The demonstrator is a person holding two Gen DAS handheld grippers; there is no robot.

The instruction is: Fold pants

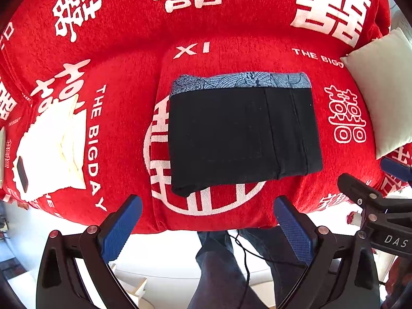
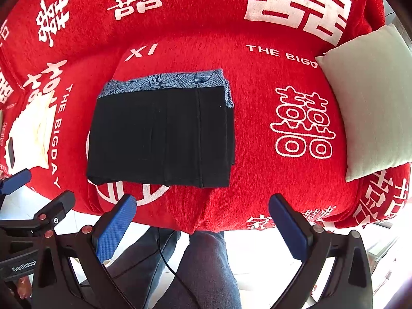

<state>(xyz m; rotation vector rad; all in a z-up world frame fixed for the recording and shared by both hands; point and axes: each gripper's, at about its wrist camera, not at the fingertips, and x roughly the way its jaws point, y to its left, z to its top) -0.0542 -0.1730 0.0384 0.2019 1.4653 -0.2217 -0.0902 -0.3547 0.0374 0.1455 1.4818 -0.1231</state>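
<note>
The black pants [image 1: 242, 136] lie folded into a compact rectangle on the red sofa seat, over a blue patterned garment [image 1: 239, 82] that shows along the far edge. They also show in the right wrist view [image 2: 162, 136]. My left gripper [image 1: 208, 206] is open and empty, held back above the sofa's front edge. My right gripper [image 2: 203, 206] is open and empty too, to the right of the pants. The right gripper's finger shows in the left wrist view [image 1: 360, 188].
A red cover with white characters [image 2: 257, 180] drapes the sofa. A white cushion [image 2: 373, 103] lies at the right. A white folded cloth with a dark phone [image 1: 51, 149] lies at the left. The person's legs [image 2: 200, 270] and a cable stand below the sofa edge.
</note>
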